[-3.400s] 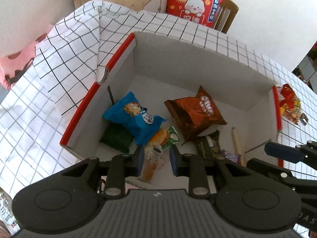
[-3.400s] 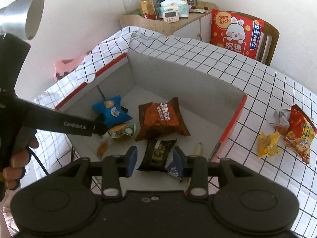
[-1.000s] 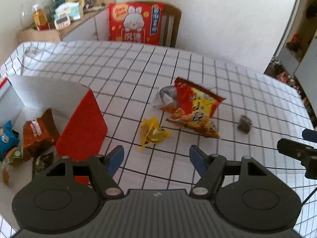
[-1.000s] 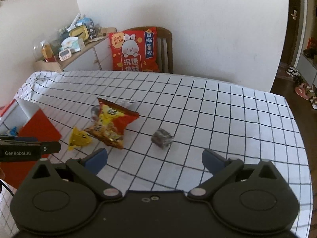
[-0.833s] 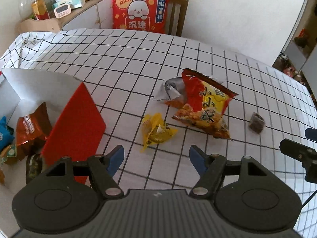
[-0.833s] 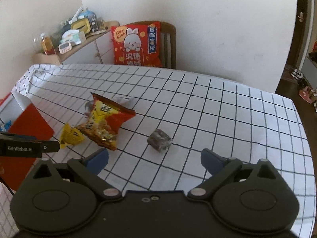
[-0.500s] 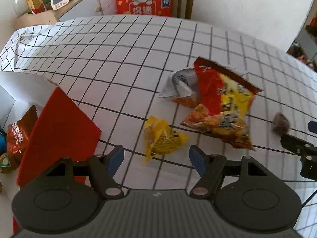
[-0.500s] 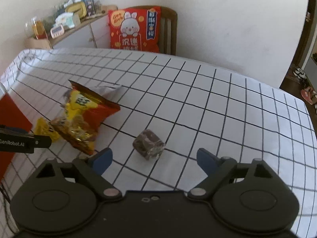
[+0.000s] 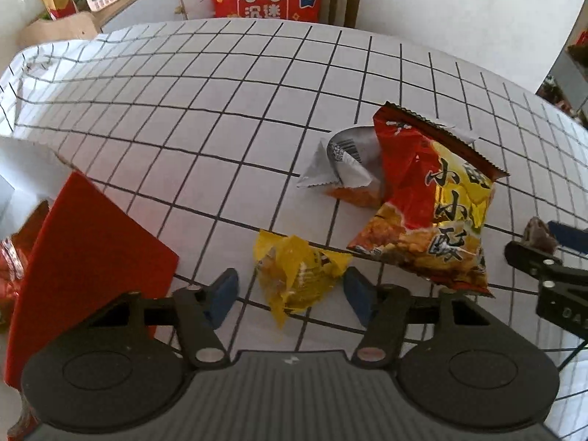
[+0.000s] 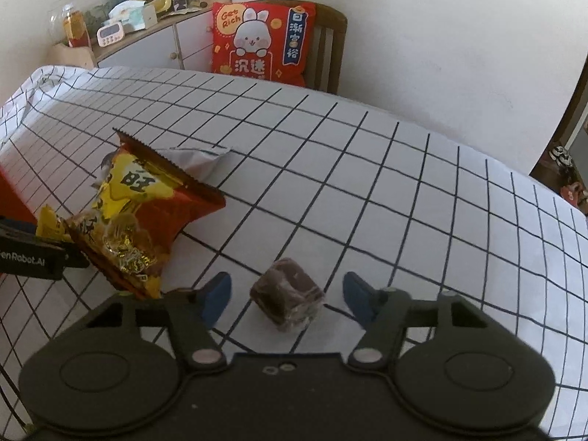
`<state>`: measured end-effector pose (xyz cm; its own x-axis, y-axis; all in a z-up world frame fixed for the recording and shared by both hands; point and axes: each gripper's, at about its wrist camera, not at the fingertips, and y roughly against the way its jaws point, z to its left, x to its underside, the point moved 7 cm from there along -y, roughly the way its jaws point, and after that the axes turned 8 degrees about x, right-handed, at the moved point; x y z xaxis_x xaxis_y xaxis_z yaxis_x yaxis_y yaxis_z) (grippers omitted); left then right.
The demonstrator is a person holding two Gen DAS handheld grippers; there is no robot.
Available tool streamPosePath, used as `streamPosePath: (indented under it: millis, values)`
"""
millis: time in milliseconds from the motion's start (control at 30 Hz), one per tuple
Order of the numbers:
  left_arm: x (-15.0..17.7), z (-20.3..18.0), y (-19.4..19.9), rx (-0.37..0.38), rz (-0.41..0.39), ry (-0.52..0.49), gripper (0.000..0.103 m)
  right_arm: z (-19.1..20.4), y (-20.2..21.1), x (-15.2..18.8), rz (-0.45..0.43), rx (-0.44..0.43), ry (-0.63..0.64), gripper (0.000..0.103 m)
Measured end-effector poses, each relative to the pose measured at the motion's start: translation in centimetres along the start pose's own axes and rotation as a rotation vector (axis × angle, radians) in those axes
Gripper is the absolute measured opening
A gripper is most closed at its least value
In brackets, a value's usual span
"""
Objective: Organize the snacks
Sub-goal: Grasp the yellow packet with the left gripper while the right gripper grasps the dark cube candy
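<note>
A table (image 10: 367, 183) under a white black-grid cloth stands before a white wall, a chair with a red cushion (image 10: 262, 40) and a cluttered cabinet (image 10: 147, 33). Both jaws have just been closing but grip nothing: the left gripper (image 9: 290, 296) straddles a yellow packet (image 9: 297, 275) beside a red box (image 9: 84, 250), and the right gripper (image 10: 286, 297) straddles a brown cube (image 10: 286, 299).

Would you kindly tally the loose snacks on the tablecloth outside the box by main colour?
Yellow: 1, the yellow packet between the left gripper's open pads.
Red: 1, the red bag.
Silver: 1, the silver packet tucked beside it.
Brown: 1, the brown cube between the right gripper's open pads.
Total: 4
</note>
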<state>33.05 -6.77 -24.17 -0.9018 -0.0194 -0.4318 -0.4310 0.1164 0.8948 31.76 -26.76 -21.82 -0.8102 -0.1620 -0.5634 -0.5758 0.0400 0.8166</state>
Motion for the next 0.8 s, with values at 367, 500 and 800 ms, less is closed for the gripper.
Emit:
streamPosePath:
  millis: [367,500,800]
  values:
    - [0.3,0.5,0.5,0.012,0.005,0.018,0.037,0.1,0.7,1.0,0.001,0.045,-0.001,0.042]
    - [1.3,0.2,1.4,0.035,0.013,0.036,0.037,0.2,1.6,1.7,0.013,0.036,-0.028,0.041]
    - [3.4,-0.4,5.4,0.091,0.001,0.034,0.037,1.0,6.1,3.0,0.002,-0.026,-0.064,0.041]
